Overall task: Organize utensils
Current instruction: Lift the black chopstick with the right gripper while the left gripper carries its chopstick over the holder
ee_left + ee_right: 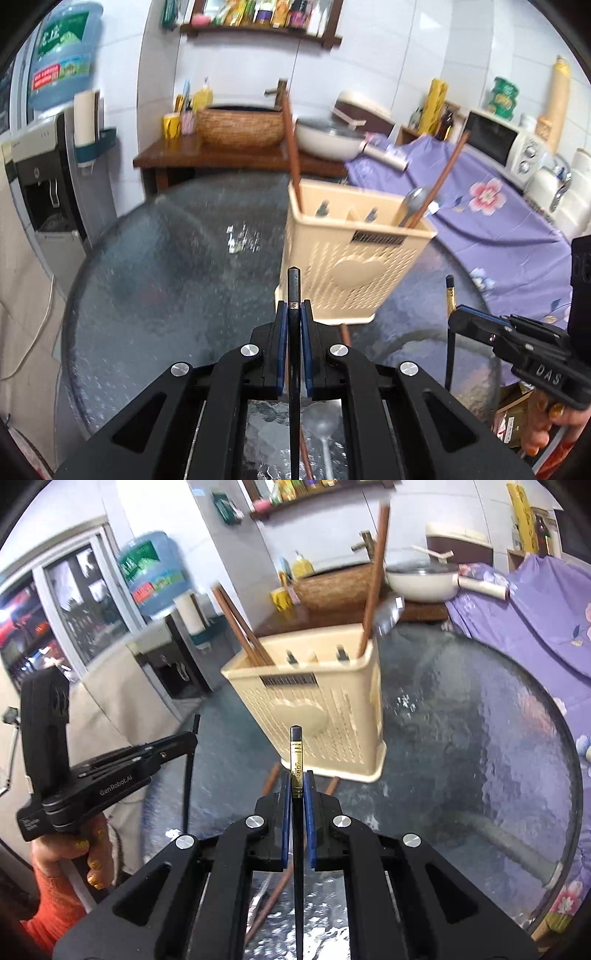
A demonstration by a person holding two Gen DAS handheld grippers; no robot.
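A cream perforated utensil holder stands on the round glass table, with brown chopsticks and a metal spoon sticking out of it. My left gripper is shut on a black chopstick whose top pokes up between the blue pads. My right gripper is shut on a black chopstick with a gold band; it also shows at the right of the left wrist view. Both grippers hang above the table in front of the holder.
Under the grippers a spoon and brown chopsticks lie on the glass. A purple flowered cloth covers the counter to the right. A wooden side table with a woven basket and a water dispenser stand behind.
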